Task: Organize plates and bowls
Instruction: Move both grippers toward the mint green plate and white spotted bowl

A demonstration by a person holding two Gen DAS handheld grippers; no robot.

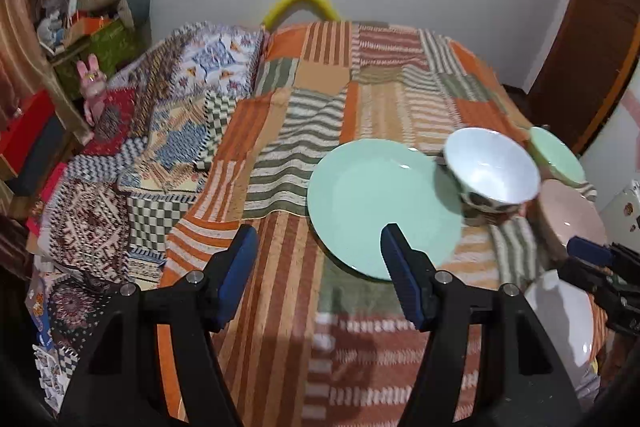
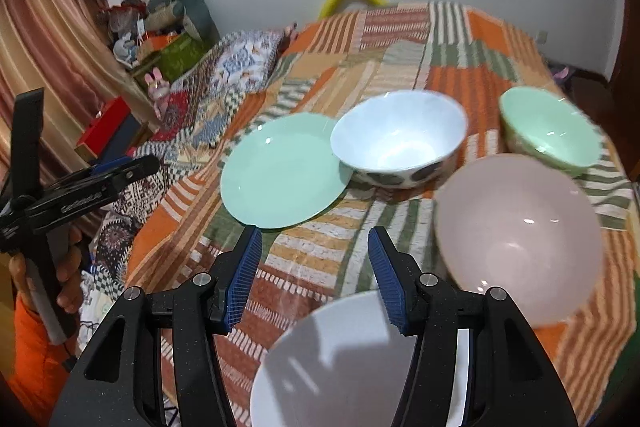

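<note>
In the left wrist view my left gripper (image 1: 320,267) stands open over the striped patchwork cover, with nothing between its pads. Its right finger overlaps the near rim of a mint green plate (image 1: 380,203). Right of the plate stand a white bowl with dark spots (image 1: 492,167), a green bowl (image 1: 560,155) and a pink bowl (image 1: 568,215). My right gripper (image 2: 316,267) is open too, with only the cover between its pads. A white dish (image 2: 340,359) lies just below it, and the right finger crosses the dish's rim in the picture. The pink bowl (image 2: 520,227) sits to its right.
The patchwork cover (image 2: 400,39) spreads far back to a white wall. A second patterned blanket (image 1: 168,131) lies along the left. Beyond it are boxes, a pink toy rabbit (image 1: 92,87) and a curtain. A hand (image 2: 68,283) with an orange sleeve holds the left gripper.
</note>
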